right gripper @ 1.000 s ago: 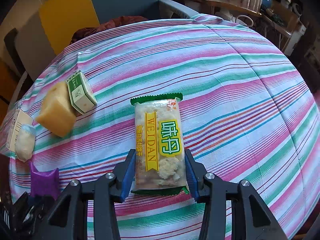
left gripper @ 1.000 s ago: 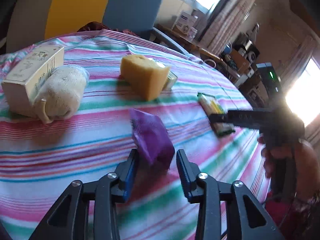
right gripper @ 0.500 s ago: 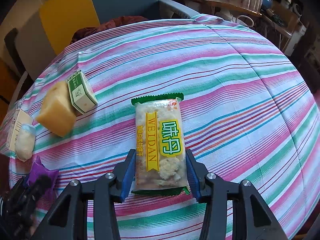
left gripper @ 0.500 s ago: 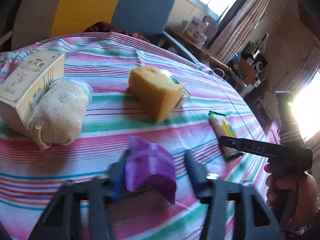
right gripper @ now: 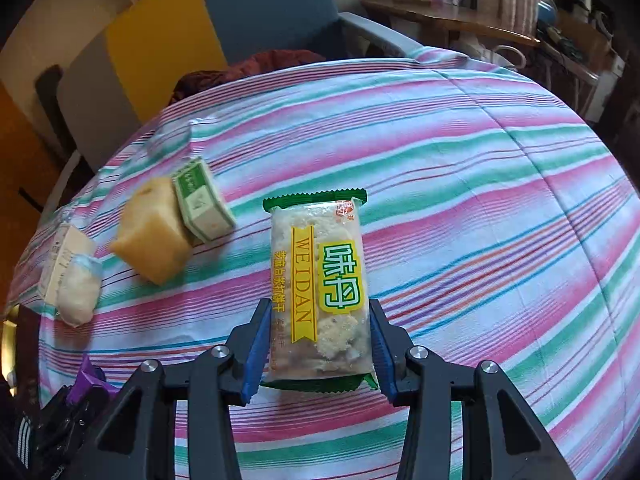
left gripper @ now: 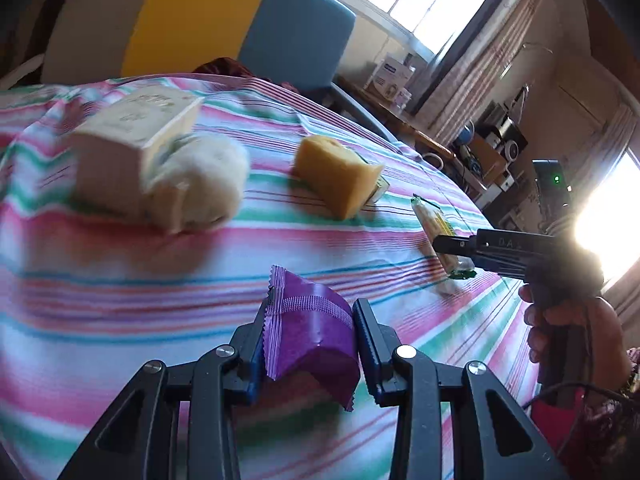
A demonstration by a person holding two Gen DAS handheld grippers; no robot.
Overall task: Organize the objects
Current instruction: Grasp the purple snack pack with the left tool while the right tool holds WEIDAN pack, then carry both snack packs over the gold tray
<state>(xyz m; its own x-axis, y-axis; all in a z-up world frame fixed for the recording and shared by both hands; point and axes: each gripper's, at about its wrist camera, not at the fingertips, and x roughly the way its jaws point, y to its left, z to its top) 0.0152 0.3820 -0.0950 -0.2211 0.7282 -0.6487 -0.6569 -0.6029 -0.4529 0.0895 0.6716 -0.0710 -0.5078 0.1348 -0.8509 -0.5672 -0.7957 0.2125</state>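
The small purple crinkle-edged foil packet (left gripper: 310, 336) sits pinched between the blue pads of the left claw (left gripper: 308, 344), near the front edge of the round counter covered in a pink, green and white striped cloth (left gripper: 120, 288); the jaws are narrowed onto its sides and the packet appears tilted up off the cloth, so the grip looks made for carrying it elsewhere. Toward the same front edge, further right, the clear-and-green biscuit packet with yellow "WEIDAN" lettering (right gripper: 320, 280) lies lengthwise between the pads of the right claw (right gripper: 318, 344), whose jaws are closing on its long sides; the pads look to be touching the wrapper, and its far end appears to rest on the cloth. Holding each packet across its narrow width suits the short reach of the jaws. Beyond them, toward the left edge of the counter, a cream cardboard box (left gripper: 128, 148) lies with a rolled off-white cloth bundle (left gripper: 200, 184) touching its side. Nearer the centre a yellow sponge block (left gripper: 336, 180) leans against a small green-and-white carton (right gripper: 202, 206). These pairs look like groupings already started, which hints that the packets will join a cluster. The right half and far side of the counter are bare, giving open room to set things down, while the rounded rim falls away close behind both claws. A hand (left gripper: 572, 336) grips the right tool's handle.
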